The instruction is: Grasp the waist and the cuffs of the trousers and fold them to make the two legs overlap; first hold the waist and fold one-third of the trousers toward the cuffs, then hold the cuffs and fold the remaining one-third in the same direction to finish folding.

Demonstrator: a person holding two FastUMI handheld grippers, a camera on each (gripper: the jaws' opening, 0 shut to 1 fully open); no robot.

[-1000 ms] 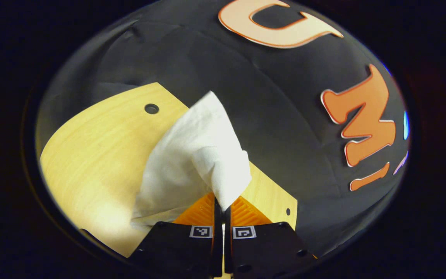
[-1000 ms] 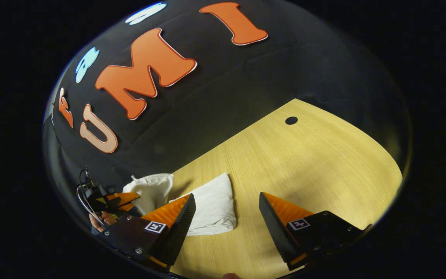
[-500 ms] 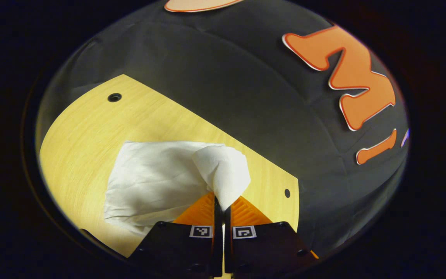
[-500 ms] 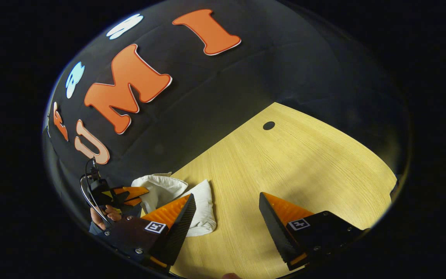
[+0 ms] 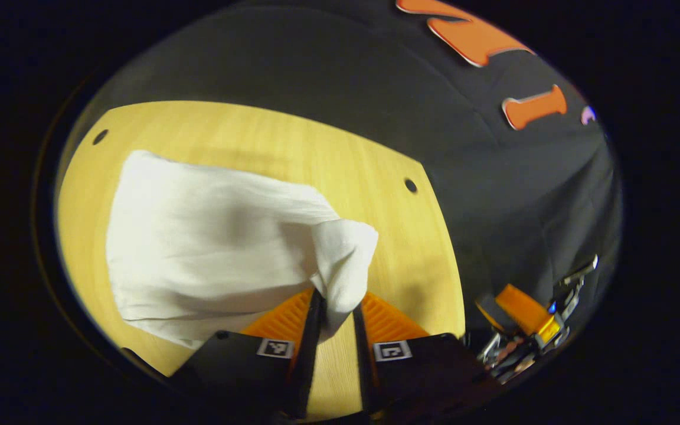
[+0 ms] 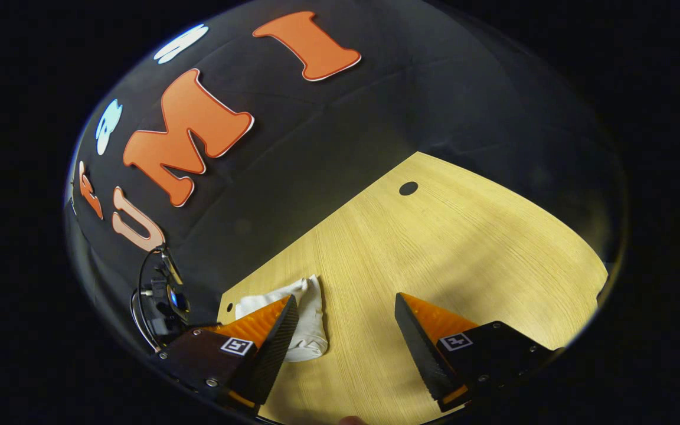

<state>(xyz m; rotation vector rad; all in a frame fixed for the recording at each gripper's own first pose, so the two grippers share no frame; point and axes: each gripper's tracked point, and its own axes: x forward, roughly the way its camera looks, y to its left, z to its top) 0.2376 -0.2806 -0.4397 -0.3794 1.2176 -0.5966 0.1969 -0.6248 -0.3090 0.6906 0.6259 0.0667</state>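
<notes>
While the wooden table (image 5: 245, 127) is carrying the white trousers (image 5: 210, 242) as a flat folded bundle near its wall-side edge, the left gripper (image 5: 334, 307) is sitting at the bundle's near corner with its fingers slightly parted around a bunched flap, and whether both are pressing is unclear. To finish cleanly, I judge it should be laying that flap flat on the bundle before letting go, while the right gripper (image 6: 346, 324), wide open and empty, is hanging over bare table beside the bundle.
</notes>
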